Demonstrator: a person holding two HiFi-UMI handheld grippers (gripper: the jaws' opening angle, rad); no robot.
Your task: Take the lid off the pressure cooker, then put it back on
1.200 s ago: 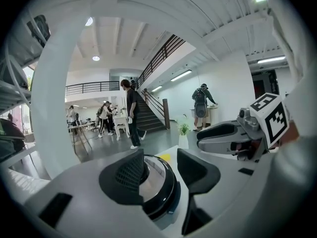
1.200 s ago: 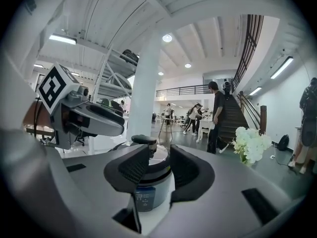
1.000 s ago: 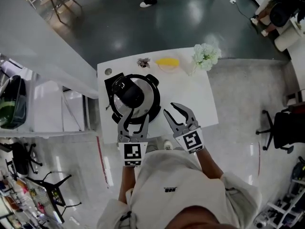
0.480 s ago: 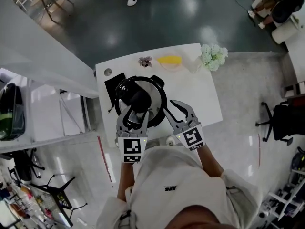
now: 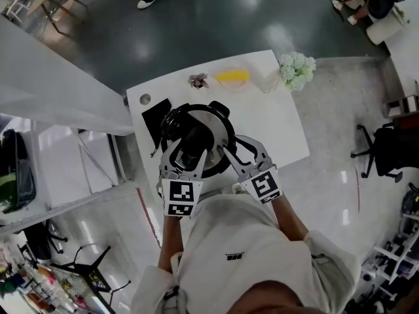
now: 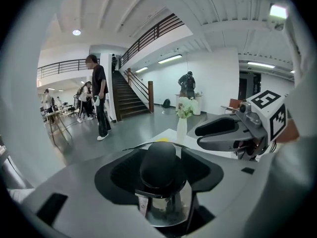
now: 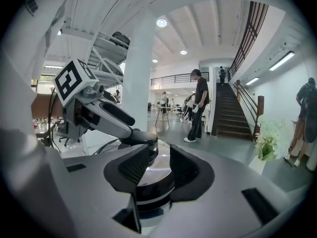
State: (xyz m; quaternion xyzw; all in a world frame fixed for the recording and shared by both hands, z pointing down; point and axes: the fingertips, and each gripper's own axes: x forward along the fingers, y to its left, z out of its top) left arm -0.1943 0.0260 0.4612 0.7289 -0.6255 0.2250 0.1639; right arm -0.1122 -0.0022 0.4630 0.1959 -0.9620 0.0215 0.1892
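Pressure cooker (image 5: pixel 211 164) stands on the near left part of the white table (image 5: pixel 275 123), on a black mat (image 5: pixel 154 115). The lid (image 5: pixel 216 128) is seated on the pot, not yet lifted. A vase of flowers (image 5: pixel 296 70) sits well apart at the far right corner.

Left gripper (image 5: pixel 188 152) is over the lid with its fingers spread on either side of the knob (image 5: pixel 194 138). The jaws have just been opening. The knob sits between the pads, which show a gap on each side and are not pressing. My reading is that the knob is the obvious lifting point, so the gripper straddles it before closing.

Right gripper (image 5: pixel 234 146) is at the cooker's right flank with its fingers also apart. The lid's edge and the pot's rim lie in the gap between them, and I see no contact. It is probably placed there to brace the pot or help turn the lid, but I cannot say which.

The lid is a polished steel dome that mirrors the ceiling lights, with a rounded black knob at its centre. Black handle fittings sit at the far rim and the left rim. It looks smooth and probably slippery away from the knob.
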